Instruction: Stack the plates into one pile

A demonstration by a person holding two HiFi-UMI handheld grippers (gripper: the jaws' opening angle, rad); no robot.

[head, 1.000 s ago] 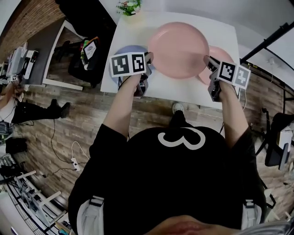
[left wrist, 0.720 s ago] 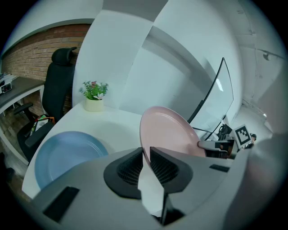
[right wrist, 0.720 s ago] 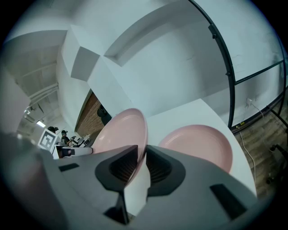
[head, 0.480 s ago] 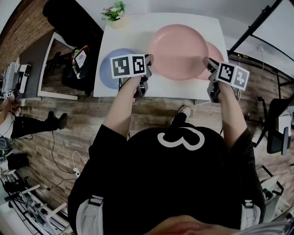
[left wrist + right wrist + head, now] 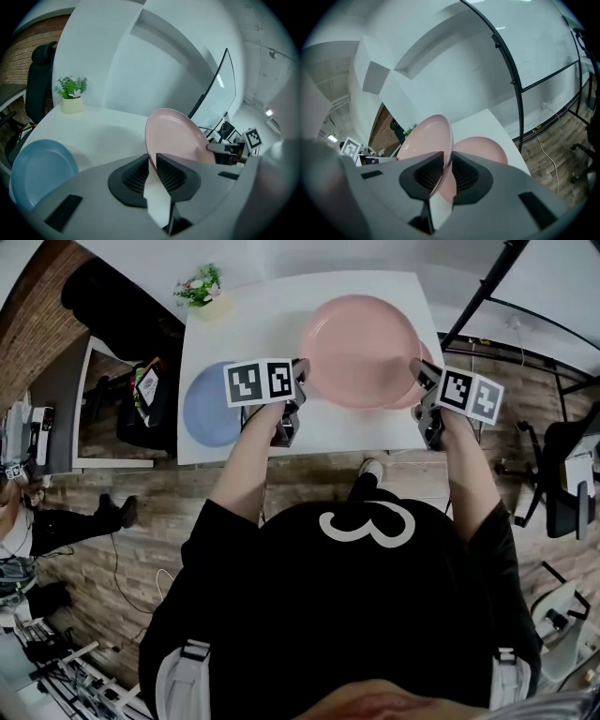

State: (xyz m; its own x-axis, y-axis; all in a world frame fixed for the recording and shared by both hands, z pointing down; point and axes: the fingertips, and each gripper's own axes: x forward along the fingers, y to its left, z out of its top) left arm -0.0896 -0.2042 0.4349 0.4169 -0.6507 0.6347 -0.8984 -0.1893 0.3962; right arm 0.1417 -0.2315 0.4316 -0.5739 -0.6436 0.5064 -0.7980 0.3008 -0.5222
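A large pink plate [image 5: 361, 351] hangs tilted above the white table [image 5: 244, 324], held by two opposite rims. My left gripper [image 5: 302, 371] is shut on its left rim [image 5: 173, 138]. My right gripper [image 5: 419, 371] has the right rim [image 5: 426, 138] between its pads, which press on it while the jaws are closing. A smaller pink plate [image 5: 480, 150] lies on the table under the right side of the large one and is mostly covered in the head view. A blue plate [image 5: 208, 404] lies flat at the table's left.
A small potted plant [image 5: 200, 287] stands at the table's far left corner. A black metal frame [image 5: 478, 287] rises just right of the table, with a dark chair [image 5: 567, 493] beyond it. The table's near edge runs right under both grippers.
Both grippers carried the large pink plate to the right, so it now covers most of the smaller pink plate. The blue plate has come fully out from under the left gripper.
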